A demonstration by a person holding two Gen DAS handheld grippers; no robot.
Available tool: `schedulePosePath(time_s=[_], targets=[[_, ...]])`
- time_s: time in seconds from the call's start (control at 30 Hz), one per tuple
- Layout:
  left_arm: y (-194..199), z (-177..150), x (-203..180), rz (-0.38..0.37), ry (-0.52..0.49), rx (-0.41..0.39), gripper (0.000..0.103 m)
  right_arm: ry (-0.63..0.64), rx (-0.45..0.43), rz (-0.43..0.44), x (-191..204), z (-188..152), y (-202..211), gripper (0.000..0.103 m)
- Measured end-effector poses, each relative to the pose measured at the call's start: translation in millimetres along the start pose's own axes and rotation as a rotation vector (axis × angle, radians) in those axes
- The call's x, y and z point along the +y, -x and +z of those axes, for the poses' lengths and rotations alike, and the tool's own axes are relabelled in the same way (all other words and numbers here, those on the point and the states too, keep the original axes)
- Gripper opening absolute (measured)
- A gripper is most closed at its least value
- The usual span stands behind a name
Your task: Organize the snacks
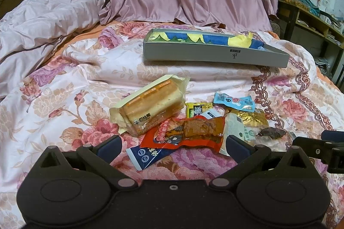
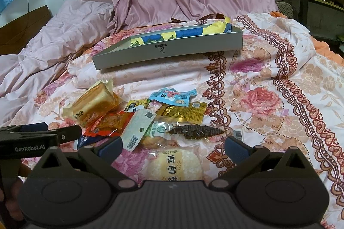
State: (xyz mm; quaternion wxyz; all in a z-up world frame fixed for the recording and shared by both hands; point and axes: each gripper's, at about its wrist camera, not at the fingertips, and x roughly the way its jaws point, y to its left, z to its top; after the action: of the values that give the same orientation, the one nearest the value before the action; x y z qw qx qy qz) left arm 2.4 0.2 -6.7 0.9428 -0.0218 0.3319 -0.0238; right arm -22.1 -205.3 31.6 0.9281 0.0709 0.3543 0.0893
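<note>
Floral bedspread (image 2: 268, 82), snack pile – rice-cracker packet (image 2: 175, 164) only in right view

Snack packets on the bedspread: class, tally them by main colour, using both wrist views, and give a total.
Yellow or gold: 3 (bread loaf pack, small yellow packet, gold packet)
Red: 1
Blue: 2 (light blue, navy)
White or clear: 3 ()
Total: 9
</note>
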Motion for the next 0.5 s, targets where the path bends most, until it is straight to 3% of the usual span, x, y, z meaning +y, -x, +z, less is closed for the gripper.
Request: schedulePosePath(time_s=[0.5], targets=[[-1.6,-2.9,-2.6,-0.002,-0.005,0.007,0.102,-0.002,0.0,0.0,-0.1,0.2,0.2,0.103]])
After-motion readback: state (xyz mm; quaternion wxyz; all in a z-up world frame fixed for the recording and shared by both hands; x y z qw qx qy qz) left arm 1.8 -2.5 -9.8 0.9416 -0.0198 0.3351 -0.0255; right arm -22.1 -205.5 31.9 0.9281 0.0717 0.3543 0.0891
